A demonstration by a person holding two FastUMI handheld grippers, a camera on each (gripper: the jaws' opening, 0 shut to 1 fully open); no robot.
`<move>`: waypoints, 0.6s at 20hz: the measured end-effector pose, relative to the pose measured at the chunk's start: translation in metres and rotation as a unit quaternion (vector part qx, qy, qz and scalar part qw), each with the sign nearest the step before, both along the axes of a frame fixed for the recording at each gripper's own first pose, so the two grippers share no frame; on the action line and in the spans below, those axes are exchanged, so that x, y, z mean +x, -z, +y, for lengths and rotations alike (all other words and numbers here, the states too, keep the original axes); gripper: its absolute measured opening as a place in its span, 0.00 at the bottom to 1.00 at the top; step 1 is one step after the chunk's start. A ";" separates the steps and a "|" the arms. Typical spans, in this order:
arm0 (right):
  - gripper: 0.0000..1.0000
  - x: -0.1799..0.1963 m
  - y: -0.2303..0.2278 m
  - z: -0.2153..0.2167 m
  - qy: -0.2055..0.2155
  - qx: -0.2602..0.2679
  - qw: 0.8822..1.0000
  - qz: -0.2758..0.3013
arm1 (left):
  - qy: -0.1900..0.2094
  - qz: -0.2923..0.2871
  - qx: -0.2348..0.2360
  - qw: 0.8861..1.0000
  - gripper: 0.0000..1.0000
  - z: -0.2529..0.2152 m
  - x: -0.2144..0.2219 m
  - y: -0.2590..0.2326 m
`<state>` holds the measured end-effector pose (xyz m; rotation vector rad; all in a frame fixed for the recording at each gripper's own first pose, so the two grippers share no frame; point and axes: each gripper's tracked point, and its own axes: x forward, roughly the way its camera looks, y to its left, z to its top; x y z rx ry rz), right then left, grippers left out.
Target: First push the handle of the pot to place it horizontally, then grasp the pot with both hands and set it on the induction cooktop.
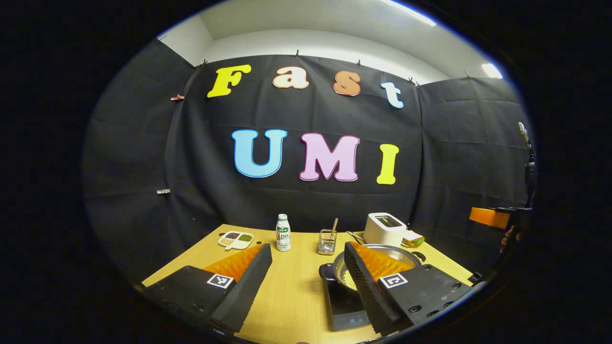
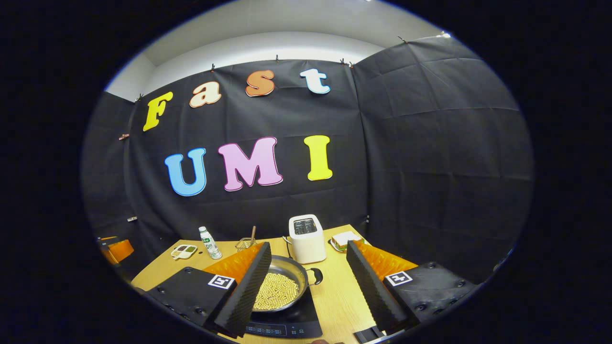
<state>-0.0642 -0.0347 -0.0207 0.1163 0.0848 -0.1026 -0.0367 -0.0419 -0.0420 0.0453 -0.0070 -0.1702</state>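
The pot (image 2: 279,286) of beans sits on the induction cooktop (image 2: 291,322); both grippers (image 1: 303,282) (image 2: 306,282) gape apart; bottle (image 1: 283,232) label illegible.

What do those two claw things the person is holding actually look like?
The left gripper and right gripper match: each has two wedge-shaped fingers with ridged black pads, orange ribbed backs, and black bases with screws, each bearing a square black-and-white marker.

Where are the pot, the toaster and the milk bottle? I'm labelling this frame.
pot (image 2: 279,289): right gripper view, on the beans inside it.
toaster (image 2: 306,239): right gripper view, on its white front face.
milk bottle (image 1: 283,234): left gripper view, on its labelled body.
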 end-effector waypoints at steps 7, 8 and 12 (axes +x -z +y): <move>0.99 -0.052 0.027 0.007 0.004 0.010 1.000 0.017 | -0.027 -0.002 -0.038 0.999 0.95 0.000 -0.043 0.009; 0.98 -0.056 0.029 0.012 -0.002 0.011 1.000 0.015 | -0.033 0.001 -0.042 0.999 0.95 0.001 -0.046 0.012; 0.99 -0.064 0.032 0.028 -0.027 -0.010 1.000 0.011 | -0.040 0.033 -0.052 0.997 0.95 -0.006 -0.060 0.035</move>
